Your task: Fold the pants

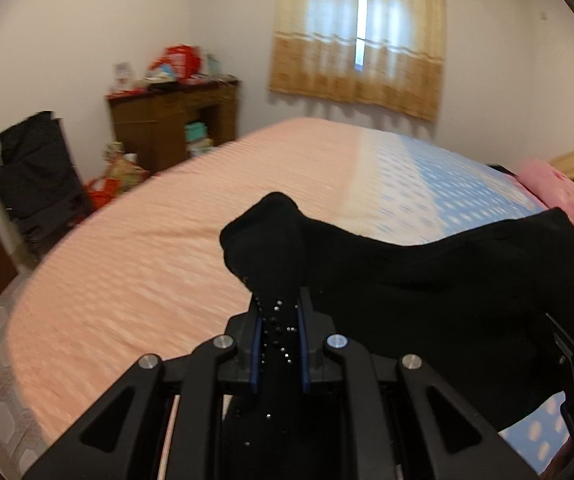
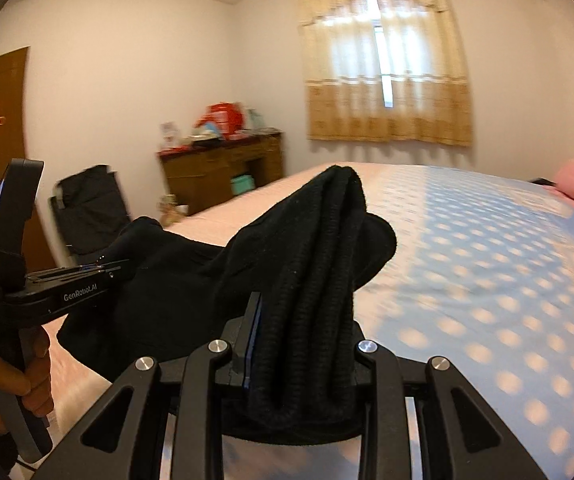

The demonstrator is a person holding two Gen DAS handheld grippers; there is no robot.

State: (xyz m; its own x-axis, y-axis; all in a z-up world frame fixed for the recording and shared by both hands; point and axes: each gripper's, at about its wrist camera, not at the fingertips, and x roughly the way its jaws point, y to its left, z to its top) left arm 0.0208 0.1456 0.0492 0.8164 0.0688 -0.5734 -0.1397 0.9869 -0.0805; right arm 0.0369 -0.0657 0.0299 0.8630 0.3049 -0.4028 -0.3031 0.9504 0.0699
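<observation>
Left wrist view: left gripper clenched on a bunched corner of the black pants; cloth rises in a knob above the fingertips, then spans rightward in a sagging band to the frame's right side, held off the bed; small pale specks on the pinched fabric; pink bedsheet lies bare to the left and ahead of the jaws; blue dotted sheet beyond the band; bed's left edge curves toward a wooden cabinet and a dark chair; pink pillow at far right.

Right wrist view: right gripper clamped on a ribbed fold of the pants, which stands up between the fingers and droops left to the left gripper, gripped in a hand; blue dotted sheet runs bare to the right; curtained window behind.
</observation>
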